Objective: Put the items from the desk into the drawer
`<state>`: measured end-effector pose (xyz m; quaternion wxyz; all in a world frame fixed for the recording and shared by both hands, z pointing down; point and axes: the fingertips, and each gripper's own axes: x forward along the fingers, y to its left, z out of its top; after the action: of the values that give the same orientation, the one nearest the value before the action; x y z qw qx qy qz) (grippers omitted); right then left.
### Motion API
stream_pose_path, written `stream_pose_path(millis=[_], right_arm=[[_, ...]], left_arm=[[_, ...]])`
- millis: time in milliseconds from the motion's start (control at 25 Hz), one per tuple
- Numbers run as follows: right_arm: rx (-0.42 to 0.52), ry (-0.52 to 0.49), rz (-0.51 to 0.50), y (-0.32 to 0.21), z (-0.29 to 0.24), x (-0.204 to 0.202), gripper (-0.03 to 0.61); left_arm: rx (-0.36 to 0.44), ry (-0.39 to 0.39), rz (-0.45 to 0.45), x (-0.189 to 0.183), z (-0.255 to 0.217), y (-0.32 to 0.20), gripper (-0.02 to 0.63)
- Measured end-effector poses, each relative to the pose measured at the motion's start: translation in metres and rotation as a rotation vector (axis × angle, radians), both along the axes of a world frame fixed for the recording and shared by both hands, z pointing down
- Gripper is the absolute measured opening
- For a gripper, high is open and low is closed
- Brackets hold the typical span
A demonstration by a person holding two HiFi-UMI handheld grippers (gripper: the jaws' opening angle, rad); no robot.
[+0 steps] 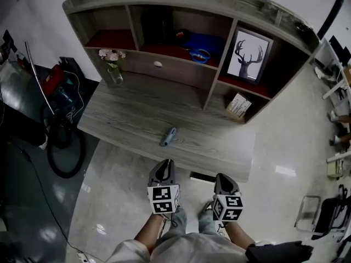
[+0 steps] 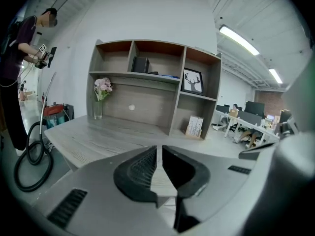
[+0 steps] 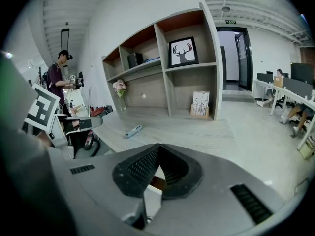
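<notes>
- Plainly, only the head view looks down on both the left gripper [image 1: 164, 164] and the right gripper [image 1: 222, 178], low in the frame, each with a cube of black-and-white square markers.
- The left gripper's ribbed black pads stand a thin slit apart with nothing between them. The right gripper's pads meet at the tips, empty.
- A small grey-blue item [image 1: 169, 136] lies mid-frame on the grey wood-grain desk [image 1: 126, 119], below the drawer [image 1: 170, 67].
- The gripper views alone show a standing person [image 3: 58, 82] at left.
- Print on the shelf box [image 1: 238, 105] is too small to read.

Grey wood-grain desk [image 1: 131, 119]: small blue-grey tool [image 1: 168, 137] lying near front edge, centre; glass vase of flowers [image 1: 114, 66] upright at back left; shelf unit [image 1: 181, 73] along rear
</notes>
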<state>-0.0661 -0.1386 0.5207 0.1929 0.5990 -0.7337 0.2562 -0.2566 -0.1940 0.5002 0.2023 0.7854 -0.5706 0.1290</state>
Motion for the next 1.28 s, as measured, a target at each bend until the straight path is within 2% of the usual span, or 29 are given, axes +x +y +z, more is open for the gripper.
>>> stream_pose_path(millis=[120, 200, 520, 1040, 1280], right_arm=[[-0.021, 0.004, -0.006, 0.001, 0.009, -0.004, -0.002], [-0.034, 0.005, -0.017, 0.001, 0.015, -0.009, -0.002], [-0.081, -0.007, -0.055, 0.005, 0.042, -0.03, -0.002], [-0.084, -0.007, -0.051, -0.013, 0.065, -0.03, -0.002], [-0.119, -0.033, -0.042, -0.014, 0.075, -0.03, -0.002]], left_arm=[[-0.016, 0.006, 0.003, -0.004, 0.013, -0.009, 0.02], [-0.032, 0.011, 0.01, -0.006, 0.022, -0.015, 0.056], [-0.055, 0.032, 0.019, -0.014, 0.05, -0.04, 0.097], [-0.137, 0.002, 0.032, -0.029, 0.108, -0.088, 0.097], [-0.177, -0.014, 0.047, -0.029, 0.125, -0.099, 0.097]])
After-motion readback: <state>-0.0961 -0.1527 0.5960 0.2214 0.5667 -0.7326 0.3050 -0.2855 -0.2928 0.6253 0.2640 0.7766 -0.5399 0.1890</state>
